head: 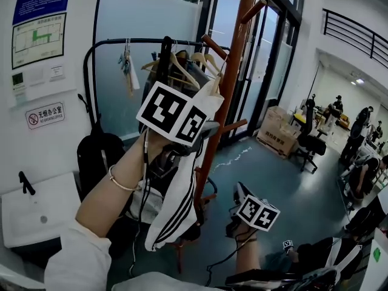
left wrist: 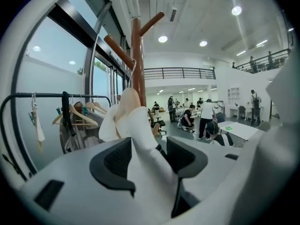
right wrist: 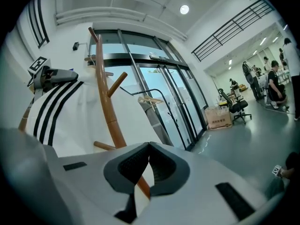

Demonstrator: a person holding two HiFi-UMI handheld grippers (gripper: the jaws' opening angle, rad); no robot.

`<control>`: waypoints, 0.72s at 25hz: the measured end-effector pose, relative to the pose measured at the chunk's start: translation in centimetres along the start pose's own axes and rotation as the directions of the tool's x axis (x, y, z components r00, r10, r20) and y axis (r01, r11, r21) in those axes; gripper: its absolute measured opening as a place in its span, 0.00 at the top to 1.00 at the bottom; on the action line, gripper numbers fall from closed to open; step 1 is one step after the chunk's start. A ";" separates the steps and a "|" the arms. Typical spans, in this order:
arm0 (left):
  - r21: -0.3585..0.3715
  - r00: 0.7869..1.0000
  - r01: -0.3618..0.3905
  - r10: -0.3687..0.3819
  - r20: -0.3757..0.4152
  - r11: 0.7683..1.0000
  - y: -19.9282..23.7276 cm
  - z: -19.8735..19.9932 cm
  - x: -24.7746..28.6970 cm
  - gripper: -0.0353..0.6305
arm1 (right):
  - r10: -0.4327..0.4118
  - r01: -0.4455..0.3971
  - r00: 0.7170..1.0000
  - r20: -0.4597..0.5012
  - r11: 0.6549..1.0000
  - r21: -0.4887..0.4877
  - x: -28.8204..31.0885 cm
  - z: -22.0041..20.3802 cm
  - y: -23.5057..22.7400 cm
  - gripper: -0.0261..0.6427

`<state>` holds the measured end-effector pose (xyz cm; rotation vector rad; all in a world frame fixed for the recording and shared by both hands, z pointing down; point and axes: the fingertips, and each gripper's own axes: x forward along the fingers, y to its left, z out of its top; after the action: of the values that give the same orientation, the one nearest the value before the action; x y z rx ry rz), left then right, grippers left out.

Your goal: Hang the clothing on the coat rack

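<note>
Your left gripper [left wrist: 149, 156] is up at the coat rack [head: 229, 83], jaws spread wide, with a fold of the white garment [head: 176, 205] lying loose between the pads. Before you draw away, make sure the cloth truly sits over a peg [head: 213, 46] — I can't tell that it does. Back out straight, so the pads don't drag it off. The garment is white with black stripes and drapes down beside the brown pole. Your right gripper [right wrist: 149, 161] sits low, jaws closed on nothing — ready to catch a slip.
</note>
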<state>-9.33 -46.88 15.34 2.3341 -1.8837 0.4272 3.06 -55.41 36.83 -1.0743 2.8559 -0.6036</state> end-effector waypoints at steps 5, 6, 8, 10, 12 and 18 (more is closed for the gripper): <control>-0.078 0.989 0.079 -0.068 0.134 0.994 -1.5 0.8 -0.3 0.59 | -0.001 0.001 1.000 -0.012 1.000 0.002 -1.0 -0.8 -0.3 0.93; -0.110 0.981 0.105 -0.085 0.172 0.988 -1.7 1.0 -0.6 0.59 | -0.002 0.002 1.000 -0.016 1.000 0.001 -1.2 -1.0 -0.3 0.93; -0.169 0.962 0.160 -0.115 0.249 0.973 -2.0 1.5 -1.2 0.59 | -0.003 0.003 1.000 -0.027 1.000 -0.004 -1.6 -1.3 -0.4 0.93; -0.206 0.943 0.200 -0.131 0.305 0.958 -2.4 1.8 -1.8 0.59 | -0.004 0.004 0.999 -0.039 1.000 -0.009 -2.1 -1.5 -0.5 0.93; -0.224 0.930 0.220 -0.135 0.342 0.949 -2.8 1.8 -2.3 0.59 | -0.002 0.001 0.999 -0.052 1.000 -0.016 -2.6 -1.7 -0.6 0.93; -0.250 0.894 0.168 -0.040 0.447 0.954 -3.0 0.1 -4.8 0.59 | 0.016 -0.020 0.996 -0.092 0.999 -0.044 -3.8 -2.8 -0.2 0.93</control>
<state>-7.30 -41.76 14.13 2.4563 -1.8124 -0.3949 5.65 -52.16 39.08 -1.0518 2.9680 -0.6067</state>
